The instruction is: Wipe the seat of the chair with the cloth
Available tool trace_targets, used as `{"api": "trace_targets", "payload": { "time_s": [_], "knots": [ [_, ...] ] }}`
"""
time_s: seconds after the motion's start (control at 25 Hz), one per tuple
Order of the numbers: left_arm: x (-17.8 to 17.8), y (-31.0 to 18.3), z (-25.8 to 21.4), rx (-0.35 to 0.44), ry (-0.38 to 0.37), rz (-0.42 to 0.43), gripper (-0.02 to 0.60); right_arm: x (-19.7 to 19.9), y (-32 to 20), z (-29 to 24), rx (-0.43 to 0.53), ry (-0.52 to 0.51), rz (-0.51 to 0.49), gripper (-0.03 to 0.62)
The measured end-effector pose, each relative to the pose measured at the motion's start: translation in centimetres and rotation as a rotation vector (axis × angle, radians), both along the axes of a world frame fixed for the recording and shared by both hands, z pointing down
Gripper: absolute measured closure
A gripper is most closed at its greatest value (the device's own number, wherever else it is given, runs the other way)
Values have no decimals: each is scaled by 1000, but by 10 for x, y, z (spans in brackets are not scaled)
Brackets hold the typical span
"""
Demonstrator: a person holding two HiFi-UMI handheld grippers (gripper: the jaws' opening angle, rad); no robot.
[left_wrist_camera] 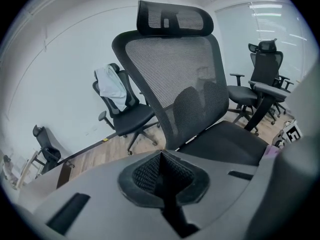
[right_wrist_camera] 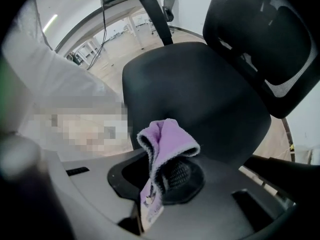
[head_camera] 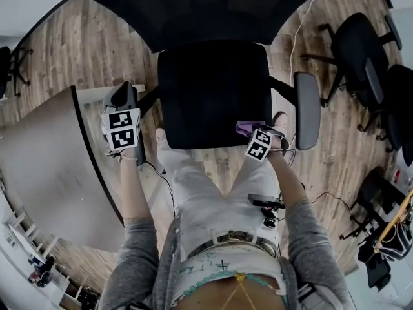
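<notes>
**Left gripper** (left_wrist_camera: 162,176): jaws pressed together, with nothing between them. The chair seat (left_wrist_camera: 227,141) lies ahead and to the right of the jaws, clear of them. The mesh backrest (left_wrist_camera: 185,79) rises ahead.

**Right gripper** (right_wrist_camera: 160,181): jaws pinching the purple cloth (right_wrist_camera: 167,136). A folded end of it stands up just beyond the fingertips. The seat lies directly ahead of this gripper. In the head view, the cloth is at the seat's front corner on this gripper's side.

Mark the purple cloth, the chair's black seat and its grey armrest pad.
Purple folded cloth (right_wrist_camera: 167,139): right gripper view, its upper folded bulge.
Black padded chair seat (head_camera: 213,95): head view, middle of the cushion.
Grey armrest pad (head_camera: 308,108): head view, middle of the pad.
</notes>
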State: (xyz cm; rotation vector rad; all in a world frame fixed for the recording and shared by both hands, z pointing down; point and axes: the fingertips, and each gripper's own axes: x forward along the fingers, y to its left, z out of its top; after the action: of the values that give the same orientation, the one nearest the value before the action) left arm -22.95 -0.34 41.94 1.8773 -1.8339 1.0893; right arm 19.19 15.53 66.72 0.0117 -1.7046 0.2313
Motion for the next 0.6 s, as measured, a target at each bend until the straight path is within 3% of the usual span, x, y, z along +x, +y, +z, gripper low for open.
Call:
{"api": "trace_targets", "payload": {
  "time_s": [0.6],
  "knots": [
    [2,-1,-2,0,18,9,572,-59,-45,-62,28,-105,115,546]
  ]
}}
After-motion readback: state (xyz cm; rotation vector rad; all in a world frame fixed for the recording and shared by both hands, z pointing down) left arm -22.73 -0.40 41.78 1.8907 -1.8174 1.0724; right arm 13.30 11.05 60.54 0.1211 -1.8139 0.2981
